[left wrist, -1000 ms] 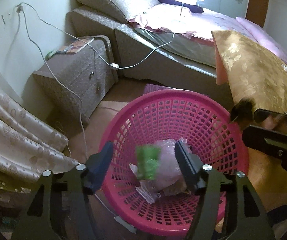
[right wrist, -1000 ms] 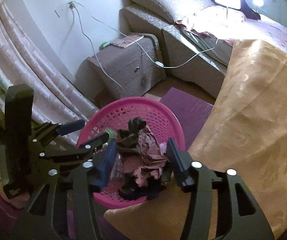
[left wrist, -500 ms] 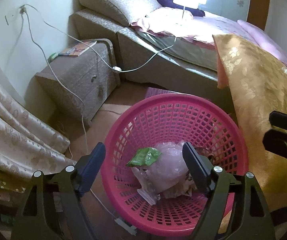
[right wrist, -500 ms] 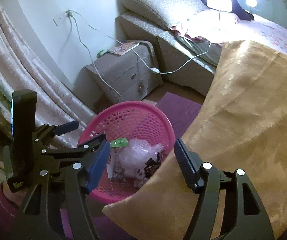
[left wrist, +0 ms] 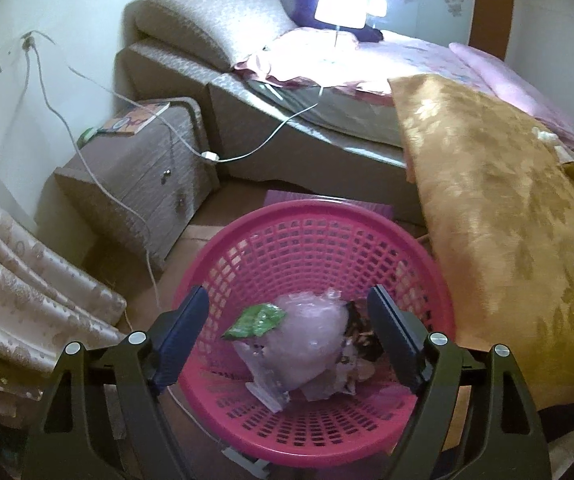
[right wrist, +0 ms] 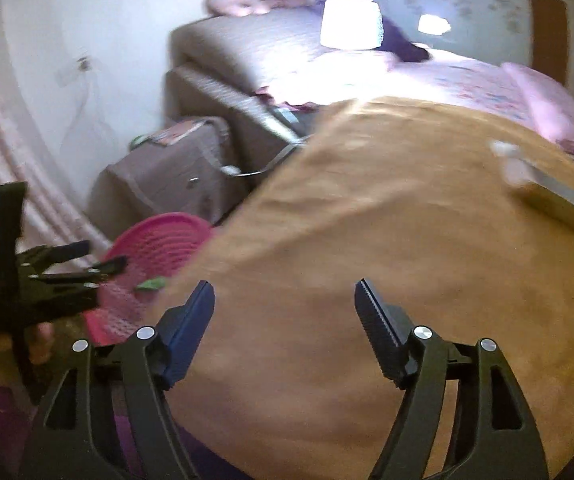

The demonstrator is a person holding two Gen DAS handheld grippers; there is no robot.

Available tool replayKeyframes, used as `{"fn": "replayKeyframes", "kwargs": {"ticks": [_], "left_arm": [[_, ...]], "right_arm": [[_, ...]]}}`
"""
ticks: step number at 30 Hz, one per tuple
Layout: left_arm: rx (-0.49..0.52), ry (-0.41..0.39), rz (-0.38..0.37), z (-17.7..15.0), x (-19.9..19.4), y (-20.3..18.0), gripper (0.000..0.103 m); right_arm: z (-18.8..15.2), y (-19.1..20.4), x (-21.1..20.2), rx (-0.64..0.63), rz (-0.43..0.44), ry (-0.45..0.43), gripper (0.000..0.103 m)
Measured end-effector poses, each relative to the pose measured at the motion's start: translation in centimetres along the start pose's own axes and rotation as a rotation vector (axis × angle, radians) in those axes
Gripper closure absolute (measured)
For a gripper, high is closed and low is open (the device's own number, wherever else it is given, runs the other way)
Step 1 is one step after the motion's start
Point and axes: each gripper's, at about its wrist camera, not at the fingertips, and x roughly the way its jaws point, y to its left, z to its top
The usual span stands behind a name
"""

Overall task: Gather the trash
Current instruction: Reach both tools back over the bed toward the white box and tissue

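The left hand-held gripper [left wrist: 289, 334] stands wide and empty above the pink basket [left wrist: 439, 280] of trash. The right hand-held gripper [right wrist: 285, 308], just opening, is empty over the golden blanket [right wrist: 367, 220].

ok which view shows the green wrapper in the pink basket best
The left wrist view: the green wrapper lies sharp on the clear plastic inside the pink basket. The right wrist view shows it only as a small blurred green smear.

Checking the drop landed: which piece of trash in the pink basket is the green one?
The small crumpled wrapper lying on the upper left of the pile in the pink basket. It alone is green; beside it lies a pale clear plastic bag, with dark scraps further right.
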Motion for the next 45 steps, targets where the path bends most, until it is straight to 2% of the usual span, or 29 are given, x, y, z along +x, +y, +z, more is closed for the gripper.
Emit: {"fn": "replayKeyframes", "kwargs": {"ticks": [8, 13, 19, 31, 40, 45], "left_arm": [[0.045, -0.02, -0.037, 0.5, -1.2, -2.6, 0.025], [0.084, -0.008, -0.07, 1.1, -1.5, -4.9, 0.025], [0.103, 0.011, -0.125, 2.6, -1.1, -8.2, 0.025], [0.216, -0.018, -0.229, 6.6, 0.4, -18.9, 0.025], [0.298, -0.053, -0.267, 12.9, 1.9, -27.0, 0.025], [0.317, -0.05, -0.285, 16.2, 3.5, -30.9, 0.025]], "right_arm": [[-2.6, -9.1, -3.6, 0.15, -0.21, -0.054, 0.031], [-4.1, -12.8, -5.1, 0.215, -0.3, -0.067, 0.031], [-5.6, -15.5, -6.2, 0.265, -0.34, -0.075, 0.03], [-7.7, -19.0, -7.3, 0.321, -0.41, -0.086, 0.027], [-8.0, -19.4, -7.1, 0.291, -0.404, -0.117, 0.016], [-8.1, -19.5, -7.4, 0.29, -0.392, -0.127, 0.016]]}}
